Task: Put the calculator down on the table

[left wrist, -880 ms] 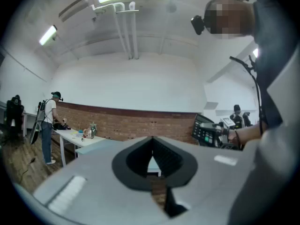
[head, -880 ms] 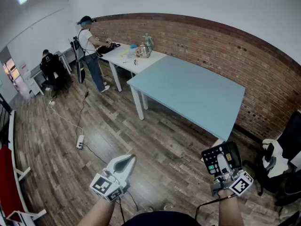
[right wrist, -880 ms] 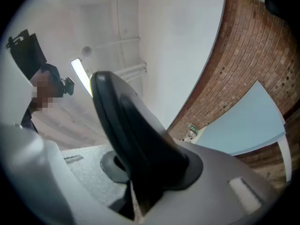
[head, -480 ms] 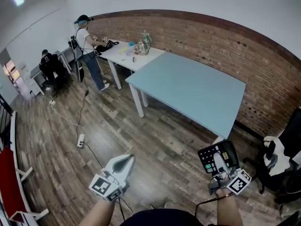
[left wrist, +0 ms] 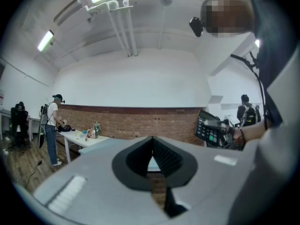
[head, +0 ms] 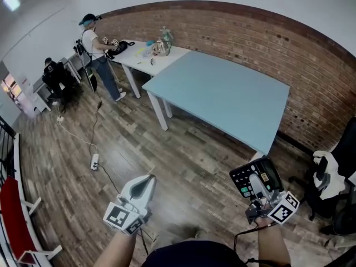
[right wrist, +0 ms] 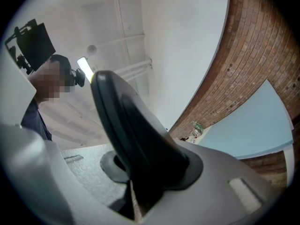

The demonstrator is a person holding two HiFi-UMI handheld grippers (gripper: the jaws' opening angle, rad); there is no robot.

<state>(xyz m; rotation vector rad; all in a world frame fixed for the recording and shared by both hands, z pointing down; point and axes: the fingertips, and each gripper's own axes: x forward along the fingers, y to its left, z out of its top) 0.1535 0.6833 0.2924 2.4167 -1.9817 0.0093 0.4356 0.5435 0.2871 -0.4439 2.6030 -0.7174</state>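
Black calculator: we see the black slab-shaped calculator (head: 248, 180) in the air over the wooden plank floor (head: 167, 154). Its keyed face is turned up towards us, and it sits off the table, not on it.
Right gripper: the grey two-jaw right gripper (head: 259, 187) has its fingers closed on the calculator's two faces. In the right gripper view the dark slab stands edge-on between the jaws, which are only slightly apart.
Left gripper: the grey left gripper (head: 143, 186) carries nothing, its fingers are pressed together, and it hangs low over the floor.
Table: the pale blue rectangular table (head: 222, 102) has a bare top, and its near right corner comes closest to the calculator.
Key relation: the table lies ahead of the right fingers and a little to the left, and the calculator is just short of that near right corner.
Long axis: we judge that it runs across the jaws, with the keyed end sticking out to the left.
Nearer hand: the right one is nearer, while the left is well apart from both the calculator and the table.
Coming move: we expect a carry forward past the near edge, a tilt to bring the calculator flat, then a lowering onto the top.
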